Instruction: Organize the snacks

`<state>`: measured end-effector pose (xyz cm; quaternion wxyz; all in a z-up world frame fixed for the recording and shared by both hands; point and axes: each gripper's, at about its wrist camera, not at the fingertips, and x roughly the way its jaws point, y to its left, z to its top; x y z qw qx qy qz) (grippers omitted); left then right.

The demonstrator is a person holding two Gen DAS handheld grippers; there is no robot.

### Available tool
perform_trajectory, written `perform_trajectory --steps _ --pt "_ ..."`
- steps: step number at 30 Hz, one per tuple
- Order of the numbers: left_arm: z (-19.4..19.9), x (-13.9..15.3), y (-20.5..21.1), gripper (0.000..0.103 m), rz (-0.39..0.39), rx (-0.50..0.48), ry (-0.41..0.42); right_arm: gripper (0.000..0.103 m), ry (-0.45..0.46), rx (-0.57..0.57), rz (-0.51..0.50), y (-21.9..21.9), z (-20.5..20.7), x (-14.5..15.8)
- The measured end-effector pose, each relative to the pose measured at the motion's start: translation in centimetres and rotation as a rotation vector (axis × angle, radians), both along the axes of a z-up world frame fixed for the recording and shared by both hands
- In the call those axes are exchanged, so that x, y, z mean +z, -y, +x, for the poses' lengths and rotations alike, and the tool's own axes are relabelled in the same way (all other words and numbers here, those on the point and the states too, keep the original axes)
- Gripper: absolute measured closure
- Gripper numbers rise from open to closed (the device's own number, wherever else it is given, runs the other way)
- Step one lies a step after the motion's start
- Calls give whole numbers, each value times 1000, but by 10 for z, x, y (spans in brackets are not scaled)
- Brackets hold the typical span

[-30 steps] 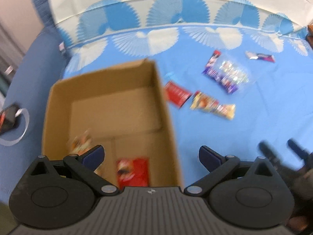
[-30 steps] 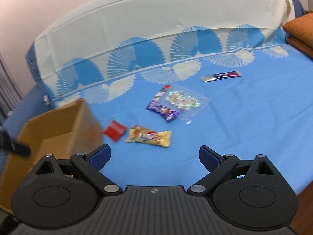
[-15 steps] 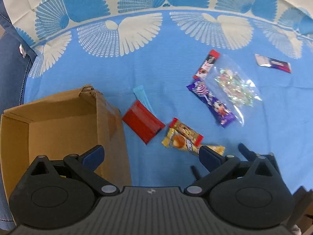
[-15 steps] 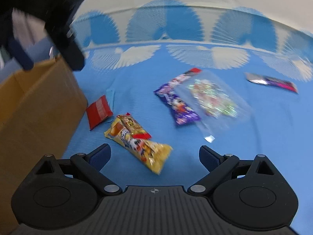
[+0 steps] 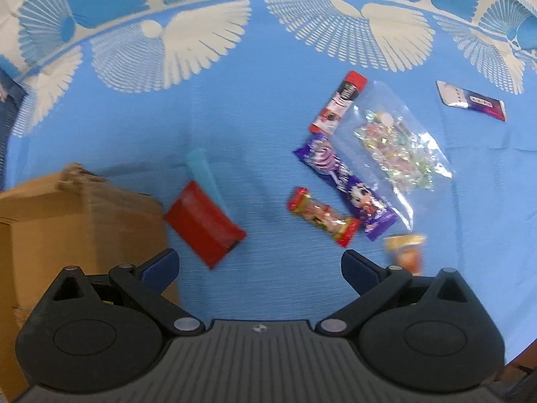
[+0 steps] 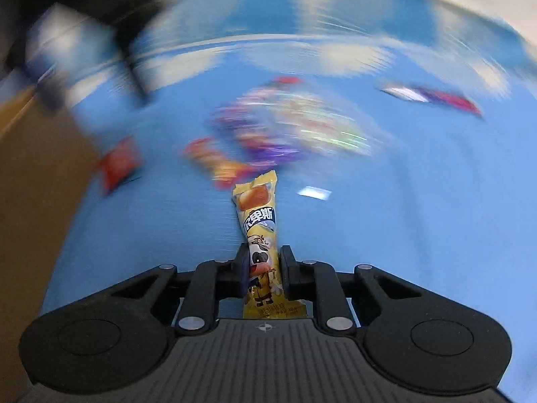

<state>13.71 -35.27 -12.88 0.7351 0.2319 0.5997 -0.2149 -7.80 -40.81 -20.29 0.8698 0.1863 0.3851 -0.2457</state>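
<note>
Snacks lie scattered on the blue patterned cloth. My right gripper has its jaws closing, and the pads press on a yellow snack packet that sticks out forward between them; the same packet shows by my left gripper's right finger. My left gripper is open over bare cloth, with a flat red packet just ahead on its left. A red-and-yellow bar lies ahead on its right. The cardboard box stands at the left.
Farther out lie a purple lollipop packet, a clear bag of candies, a red-and-white stick and a white-and-purple bar. A pale blue strip pokes from under the red packet. The right wrist view is motion-blurred.
My right gripper dropped to the cloth and went from wide open to clamped on the yellow packet. My left gripper swung right, off the box, and lower over the snacks.
</note>
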Motion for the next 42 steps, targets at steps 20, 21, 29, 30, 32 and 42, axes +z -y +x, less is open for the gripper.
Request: perform_trajectory --steps 20,21,29,30,32,42 --pt "27 -73 40 19 -116 272 -119 82 72 -295 40 61 -66 -11" --pt "29 -73 36 22 -129 279 -130 82 74 -294 38 61 -66 -11" --pt "28 -69 7 43 -168 382 -131 82 80 -298 31 60 -66 -11" --pt "28 -68 10 43 -162 382 -124 81 78 -296 29 61 -65 -11" --pt "30 -69 19 43 -144 365 -93 81 77 -294 27 60 -65 -11" --pt "-12 -23 18 82 -128 147 15 86 52 -282 34 53 -60 -2"
